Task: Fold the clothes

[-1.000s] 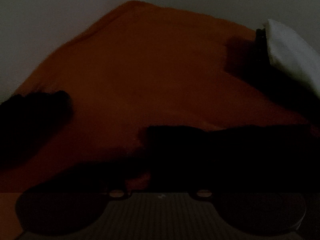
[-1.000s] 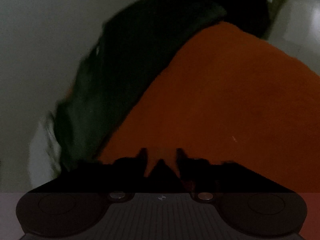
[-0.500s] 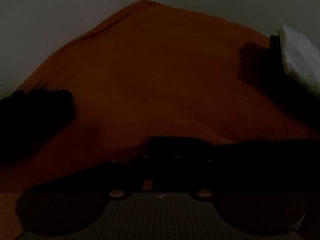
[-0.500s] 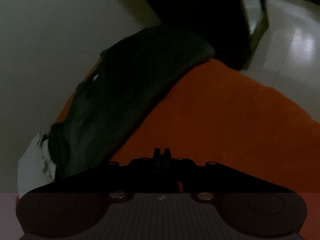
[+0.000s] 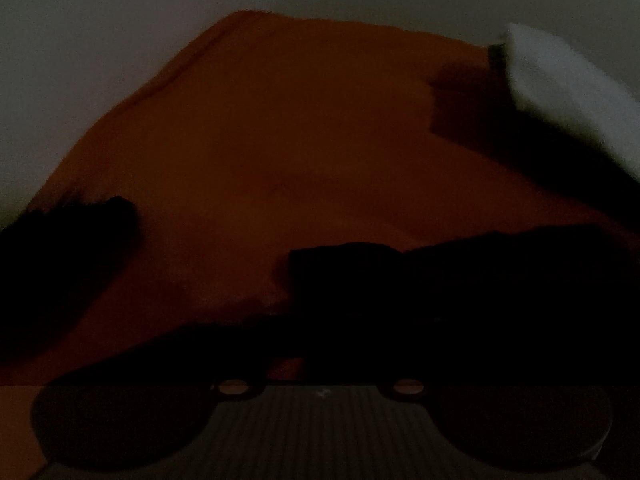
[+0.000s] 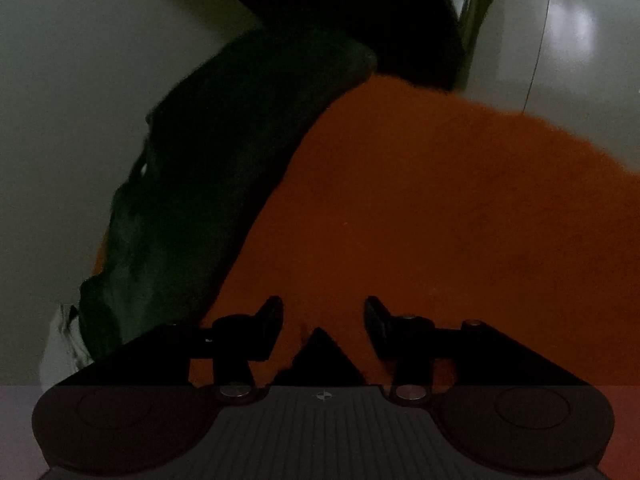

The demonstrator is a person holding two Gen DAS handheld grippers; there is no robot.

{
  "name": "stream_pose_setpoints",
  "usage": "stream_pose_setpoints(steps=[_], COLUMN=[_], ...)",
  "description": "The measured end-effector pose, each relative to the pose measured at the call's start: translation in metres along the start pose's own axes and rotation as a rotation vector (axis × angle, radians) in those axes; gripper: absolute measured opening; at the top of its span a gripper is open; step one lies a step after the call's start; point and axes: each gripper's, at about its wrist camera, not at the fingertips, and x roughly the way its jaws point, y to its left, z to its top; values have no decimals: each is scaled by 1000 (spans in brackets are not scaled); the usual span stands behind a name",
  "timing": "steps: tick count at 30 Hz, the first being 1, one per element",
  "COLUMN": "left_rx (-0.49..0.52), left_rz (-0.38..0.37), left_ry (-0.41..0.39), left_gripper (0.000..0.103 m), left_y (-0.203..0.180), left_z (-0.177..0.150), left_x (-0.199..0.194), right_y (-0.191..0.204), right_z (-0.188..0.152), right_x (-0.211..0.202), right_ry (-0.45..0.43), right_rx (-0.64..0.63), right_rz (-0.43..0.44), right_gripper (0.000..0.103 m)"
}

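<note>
An orange garment (image 5: pixel 300 152) lies spread on a pale surface (image 5: pixel 80 60) and fills most of the left wrist view. My left gripper (image 5: pixel 316 344) is a black mass low in that dim view. Its jaws are opening, but darkness hides the fingers and whether any cloth is between them. In the right wrist view the same orange garment (image 6: pixel 440 220) runs under my right gripper (image 6: pixel 322 308). Its fingers (image 6: pixel 272 316) stand apart and are opening just above the cloth, gripping nothing.
A dark green garment (image 6: pixel 224 184) lies across the orange one's left side, with a white cloth (image 6: pixel 60 344) at its lower end. A white folded item (image 5: pixel 560 88) sits at the left view's upper right. Dark furniture (image 6: pixel 380 20) and shiny floor tiles (image 6: pixel 568 32) lie beyond.
The right gripper's fingers closed together half a second ago and now stand apart again. The right view has tilted up to show more floor. The left view has barely shifted.
</note>
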Motion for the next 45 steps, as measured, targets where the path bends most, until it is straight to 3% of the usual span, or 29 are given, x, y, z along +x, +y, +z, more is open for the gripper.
stream_pose_setpoints(steps=[2,5,10,11,12,17,19,21,22,24,26,29,31,33,34,36,37,41,43,44,45], left_rx=[22,38,-11,-15,-13,-16,-37,-61,-76,-116,-157,-158,-126,-83,-74,-94,-102,-69,-26,8,54], left_rz=[-36,-67,-86,-88,-84,-72,-75,-79,-84,-102,-144,-195,-222,-245,-242,-213,-207,-219,-224,-235,-252], left_ry=[12,38,50,46,40,21,18,12,9,-10,-43,-72,-77,-57,-51,-64,-72,-72,-46,-27,-3], left_gripper=[34,35,38,38,38,40,42,43,44,45,51,51,52,58,58,63,71,89,99,103,103], left_y=[0,0,5,6,6,17,25,34,39,53,70,98,117,132,138,147,146,118,92,77,61], left_z=[-7,-17,-23,-24,-24,-32,-36,-39,-41,-47,-55,-62,-63,-62,-62,-59,-57,-34,-30,-33,-42], left_x=[-19,-45,-73,-77,-82,-113,-127,-142,-151,-171,-193,-222,-240,-255,-265,-285,-293,-292,-269,-252,-232], right_y=[-2,-7,-5,-5,-3,2,1,-6,-11,-24,-41,-62,-65,-64,-62,-51,-41,-11,-4,-7,-10], right_z=[-7,-27,-84,-97,-107,-114,-106,-90,-79,-60,-50,-39,-48,-61,-68,-78,-83,-106,-120,-127,-134], right_x=[-19,-39,-12,-3,3,-43,-52,-51,-56,-91,-135,-203,-252,-284,-294,-302,-301,-290,-282,-276,-266], right_ry=[5,64,196,220,224,-3,-6,95,125,55,29,1,33,79,105,136,133,161,167,168,178], right_rx=[-29,-53,-139,-154,-188,-104,-74,-44,-7,83,155,220,72,-87,-157,-280,-333,-455,-509,-544,-585], right_rz=[-7,-16,-7,-18,-52,-70,-113,-163,-166,-153,-107,-43,-30,0,19,52,61,100,123,138,160], right_gripper=[45,45,45,37,6,2,10,49,48,46,48,47,49,63,65,65,65,69,83,96,103])
